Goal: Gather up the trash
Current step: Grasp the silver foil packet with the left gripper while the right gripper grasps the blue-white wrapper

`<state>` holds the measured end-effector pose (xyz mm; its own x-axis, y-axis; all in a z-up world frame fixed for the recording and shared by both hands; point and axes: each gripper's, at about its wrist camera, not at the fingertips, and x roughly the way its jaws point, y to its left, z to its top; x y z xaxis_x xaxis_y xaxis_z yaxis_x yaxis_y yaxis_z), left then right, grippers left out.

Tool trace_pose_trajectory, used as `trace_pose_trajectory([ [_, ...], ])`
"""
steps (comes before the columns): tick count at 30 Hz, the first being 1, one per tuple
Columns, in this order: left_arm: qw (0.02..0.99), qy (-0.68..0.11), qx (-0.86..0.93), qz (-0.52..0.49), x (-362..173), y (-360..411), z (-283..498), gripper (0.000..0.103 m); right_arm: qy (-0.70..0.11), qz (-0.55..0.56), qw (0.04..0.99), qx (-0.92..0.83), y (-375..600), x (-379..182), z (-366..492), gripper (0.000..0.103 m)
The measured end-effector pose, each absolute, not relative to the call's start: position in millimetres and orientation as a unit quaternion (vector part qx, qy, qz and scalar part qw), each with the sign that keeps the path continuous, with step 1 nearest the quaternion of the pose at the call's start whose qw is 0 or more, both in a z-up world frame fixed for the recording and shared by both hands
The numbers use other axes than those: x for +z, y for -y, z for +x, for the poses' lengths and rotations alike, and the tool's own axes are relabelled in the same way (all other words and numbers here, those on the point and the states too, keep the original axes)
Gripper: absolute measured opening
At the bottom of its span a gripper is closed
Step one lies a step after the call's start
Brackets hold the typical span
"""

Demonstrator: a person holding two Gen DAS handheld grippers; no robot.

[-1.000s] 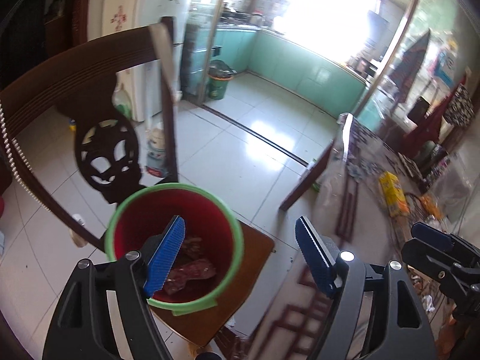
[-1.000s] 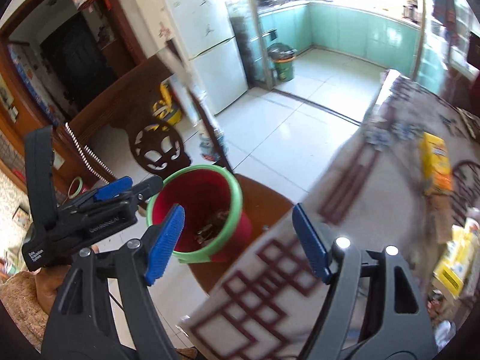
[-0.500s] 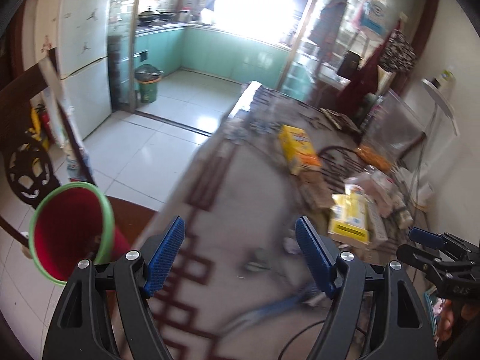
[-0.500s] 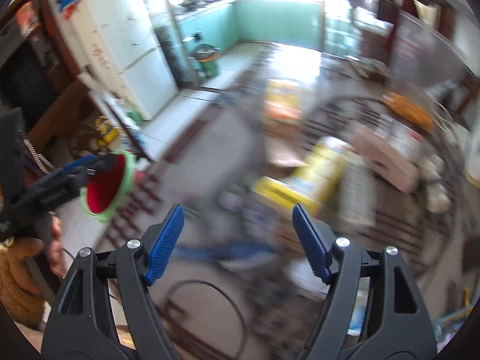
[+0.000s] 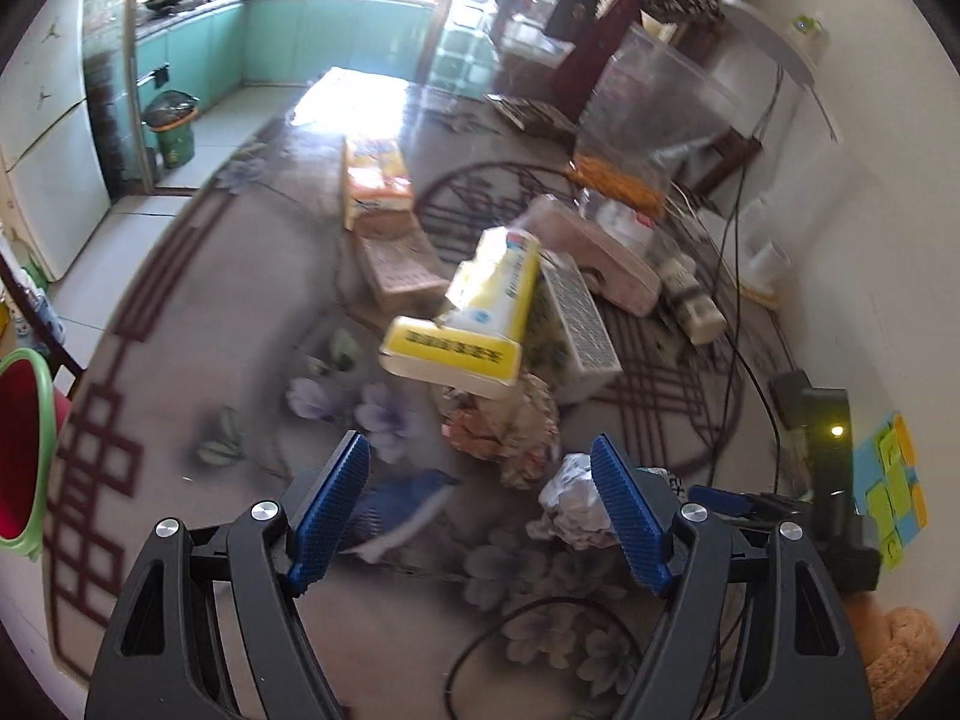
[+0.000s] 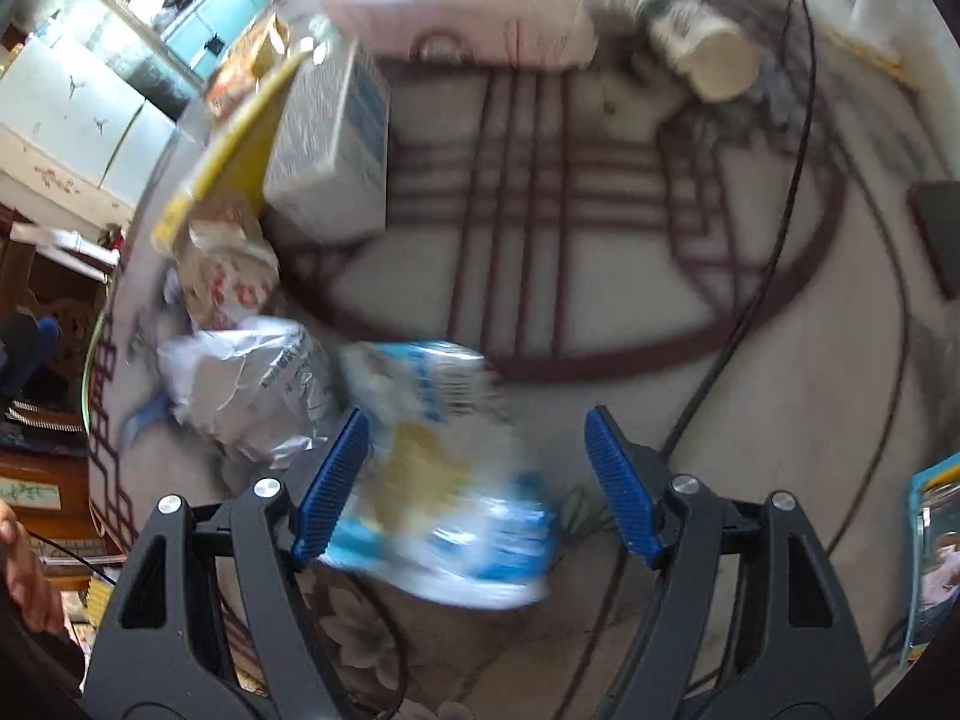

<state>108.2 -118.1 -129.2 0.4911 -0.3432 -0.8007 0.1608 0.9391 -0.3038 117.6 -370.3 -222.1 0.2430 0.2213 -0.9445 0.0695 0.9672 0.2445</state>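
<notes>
Right wrist view: the right hand-held gripper (image 6: 474, 480), jaws spread and empty, hangs over a blue-white wrapper (image 6: 444, 480) on the tabletop (image 6: 750, 420); the left hand-held gripper (image 5: 480, 504) is spread too.

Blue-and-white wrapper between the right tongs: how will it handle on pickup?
The blue-and-white wrapper looks like thin crinkled plastic film, so probably floppy and light; it should crush rather than resist as the right tongs close. The glossy film may slip on the pads. Lying flat on the table, it seems unlikely to roll.
</notes>
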Motion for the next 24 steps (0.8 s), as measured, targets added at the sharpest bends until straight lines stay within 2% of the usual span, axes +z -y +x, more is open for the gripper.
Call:
trace_pose_trajectory([
  [2, 0.853, -0.491, -0.154, -0.090, -131.7, 127.1, 109.6, 0.073, -0.608, 0.097, 0.786, 0.055, 363.1, -223.4, 113.5, 0.069],
  [3, 0.850, -0.495, -0.157, -0.089, -133.8, 132.1, 110.2, 0.073, -0.607, 0.067, 0.790, 0.061, 356.4, -223.7, 112.0, 0.057],
  [5, 0.845, -0.502, -0.161, -0.087, -136.4, 139.2, 111.5, 0.073, -0.599, 0.021, 0.798, 0.059, 348.6, -222.3, 109.7, 0.043],
  [6, 0.844, -0.505, -0.163, -0.084, -138.2, 143.8, 111.7, 0.073, -0.598, 0.022, 0.799, 0.060, 349.3, -221.5, 109.4, 0.032],
  [7, 0.842, -0.508, -0.166, -0.079, -140.6, 149.1, 111.7, 0.073, -0.597, 0.029, 0.799, 0.061, 351.2, -220.8, 109.1, 0.031],
  [10, 0.837, -0.516, -0.173, -0.056, -147.8, 165.2, 112.2, 0.073, -0.595, 0.061, 0.799, 0.059, 364.8, -217.3, 107.7, 0.015],
  [24, 0.802, -0.566, -0.193, -0.018, -185.3, 205.2, 127.0, 0.073, -0.539, 0.106, 0.834, 0.048, 396.7, -162.6, 110.8, 0.014],
])
